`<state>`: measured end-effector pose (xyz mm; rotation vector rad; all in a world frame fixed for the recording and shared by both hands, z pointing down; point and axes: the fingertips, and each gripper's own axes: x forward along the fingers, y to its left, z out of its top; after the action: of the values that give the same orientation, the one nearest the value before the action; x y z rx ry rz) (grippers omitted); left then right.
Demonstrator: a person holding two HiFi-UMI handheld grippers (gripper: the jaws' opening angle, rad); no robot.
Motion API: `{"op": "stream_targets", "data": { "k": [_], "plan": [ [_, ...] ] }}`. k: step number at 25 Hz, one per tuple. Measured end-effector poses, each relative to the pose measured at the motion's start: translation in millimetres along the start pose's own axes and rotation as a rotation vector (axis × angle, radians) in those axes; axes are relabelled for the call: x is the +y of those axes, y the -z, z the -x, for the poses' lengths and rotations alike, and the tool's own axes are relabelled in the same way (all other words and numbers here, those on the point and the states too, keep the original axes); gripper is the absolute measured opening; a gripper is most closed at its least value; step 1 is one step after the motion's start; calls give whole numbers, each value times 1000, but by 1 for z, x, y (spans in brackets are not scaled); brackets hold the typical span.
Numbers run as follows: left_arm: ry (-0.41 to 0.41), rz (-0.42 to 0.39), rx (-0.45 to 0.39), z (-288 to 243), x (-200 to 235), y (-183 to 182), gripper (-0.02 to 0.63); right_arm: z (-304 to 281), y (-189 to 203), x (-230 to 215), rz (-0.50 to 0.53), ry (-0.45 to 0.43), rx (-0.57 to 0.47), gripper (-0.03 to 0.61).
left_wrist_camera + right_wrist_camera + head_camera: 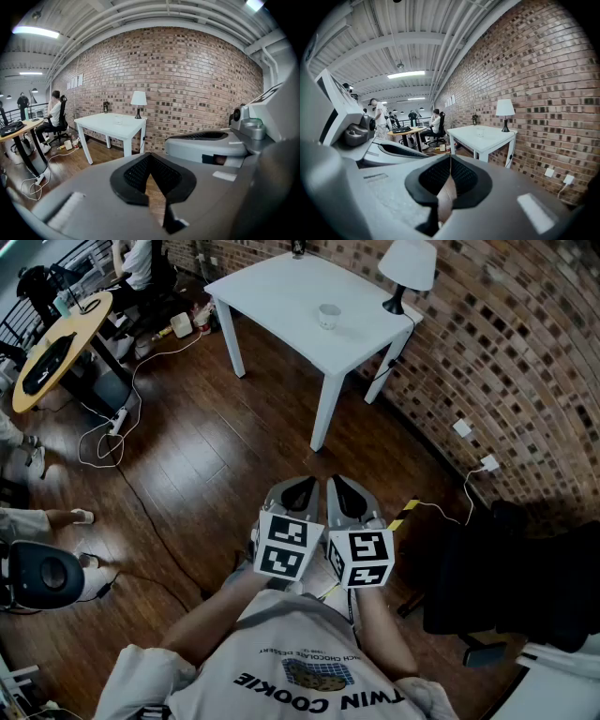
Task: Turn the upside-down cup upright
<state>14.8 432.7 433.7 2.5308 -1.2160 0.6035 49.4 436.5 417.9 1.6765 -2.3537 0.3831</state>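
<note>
Both claws: left gripper (298, 489), right gripper (343, 489) clenched, empty, well short of white table (272, 292).
Cup (328, 315): on table, untouched.
Remaining: approach, grasp, flip.

The head camera looks steeply down from the person's head, with the left gripper (298, 493) and right gripper (349, 493) close below it and the table (281, 292) well ahead. Each gripper camera sits just behind its own jaws and faces forward, slightly downward, toward that far table. All three views share the table, lamp (410, 263) and wall (506, 352). Each gripper view also catches the other gripper at its edge.
</note>
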Motion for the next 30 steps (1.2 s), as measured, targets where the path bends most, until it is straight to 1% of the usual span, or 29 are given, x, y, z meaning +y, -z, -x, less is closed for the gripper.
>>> {"op": "stream_targets", "data": {
  "k": [4,7,15,20,23,30],
  "plan": [
    [8,9,-11,-31,25,-8,3,-37,-5,-12,4,3,0,3],
    [17,26,-8,-58,51,-19,3,-73,-11,-19,6,6,18,5],
    [68,32,-9,-129,137,-70,3,-185,-54,-34,11,21,65,6],
    [93,41,-9,-166,181,-98,3,-243,-76,-45,18,32,89,8],
    [107,42,-15,-181,203,-110,3,-271,-89,-52,57,35,101,9],
    [107,53,-19,-217,238,-130,3,-329,-110,-79,198,15,150,18]
  ]
}}
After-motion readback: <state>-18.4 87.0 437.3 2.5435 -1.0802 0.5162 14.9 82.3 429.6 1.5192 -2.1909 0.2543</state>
